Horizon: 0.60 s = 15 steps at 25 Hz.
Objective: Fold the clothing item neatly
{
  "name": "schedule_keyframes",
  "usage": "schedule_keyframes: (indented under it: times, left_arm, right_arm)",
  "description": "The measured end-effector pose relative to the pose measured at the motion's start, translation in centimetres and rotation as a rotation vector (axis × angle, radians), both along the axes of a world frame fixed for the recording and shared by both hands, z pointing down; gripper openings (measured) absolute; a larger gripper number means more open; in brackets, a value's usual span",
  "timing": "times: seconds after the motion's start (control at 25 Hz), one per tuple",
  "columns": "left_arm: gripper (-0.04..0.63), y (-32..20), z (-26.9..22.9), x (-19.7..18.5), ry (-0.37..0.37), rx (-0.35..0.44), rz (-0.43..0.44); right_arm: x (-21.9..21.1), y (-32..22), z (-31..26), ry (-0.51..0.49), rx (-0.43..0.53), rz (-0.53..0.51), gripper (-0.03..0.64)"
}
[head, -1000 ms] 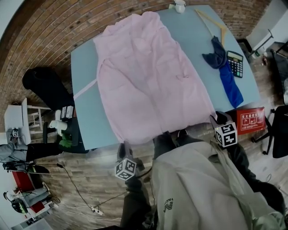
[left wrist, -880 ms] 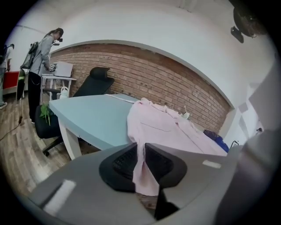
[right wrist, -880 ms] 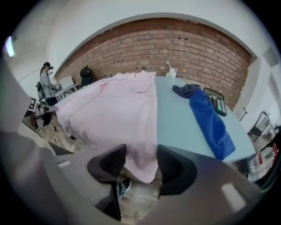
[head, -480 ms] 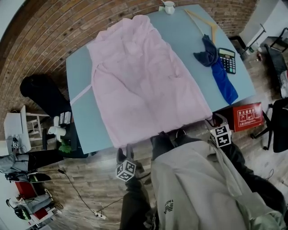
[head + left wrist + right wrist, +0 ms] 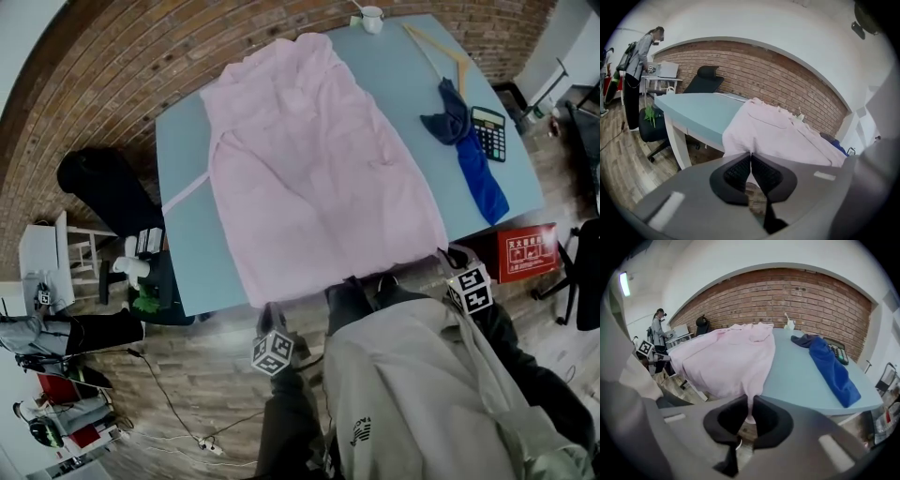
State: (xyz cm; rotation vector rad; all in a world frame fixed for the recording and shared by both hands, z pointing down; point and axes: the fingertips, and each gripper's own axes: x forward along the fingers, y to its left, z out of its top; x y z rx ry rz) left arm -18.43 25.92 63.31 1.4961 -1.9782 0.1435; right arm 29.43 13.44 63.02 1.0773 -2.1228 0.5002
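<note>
Garment: a pale pink garment [image 5: 319, 178] lies spread flat on the light blue table [image 5: 183, 253] and covers most of its middle.
Where its edges fall: the hem hangs a little over the near edge, by the person, and a narrow pink strip trails to the table's left edge.
Long axis: it runs from the near edge to the far end and leans slightly left in the head view.
Which way it points: collar end away from the person, close to a white cup [image 5: 372, 16]; hem end towards the person.
Left gripper [image 5: 750, 157]: its jaws have just been closing and now press together on the near-left corner of the hem, with pink cloth pinched at the tips.
Right gripper [image 5: 751, 401]: its jaws have also just been closing and now nip the near-right hem corner; a tongue of cloth shows between them.
Done so far: the garment is laid out fairly smooth and both hem corners are taken.
Left to do: no fold shows yet, so by my reading all the folding remains.
Off to the right: a blue cloth [image 5: 473, 155], a calculator [image 5: 489, 131] and a wooden hanger [image 5: 441, 52] lie clear of the garment.
</note>
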Motion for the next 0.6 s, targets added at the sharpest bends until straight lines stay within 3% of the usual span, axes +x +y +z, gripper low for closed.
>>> schedule_keyframes:
  times: [0.12, 0.16, 0.28, 0.4, 0.6]
  left_arm:
    - [0.039, 2.1, 0.6, -1.4, -0.046, -0.051, -0.056]
    - [0.104, 2.8, 1.1, -2.1, -0.040, -0.062, -0.090]
    - [0.462, 3.1, 2.5, -3.2, 0.002, -0.063, -0.109]
    - [0.514, 1.4, 3.6, -3.5, 0.021, -0.067, -0.038]
    - [0.518, -0.7, 4.0, -3.7, 0.009, -0.095, 0.128]
  right_arm:
    - [-0.1, 0.4, -1.3, -0.042, -0.033, -0.016, 0.027]
    - [0.1, 0.5, -1.7, -0.063, -0.045, -0.003, 0.026]
    - [0.9, 0.4, -2.7, -0.117, -0.058, 0.035, 0.026]
    - [0.7, 0.4, -3.0, -0.133, -0.060, 0.023, 0.026]
    - [-0.4, 0.4, -3.2, -0.124, -0.066, -0.005, 0.026]
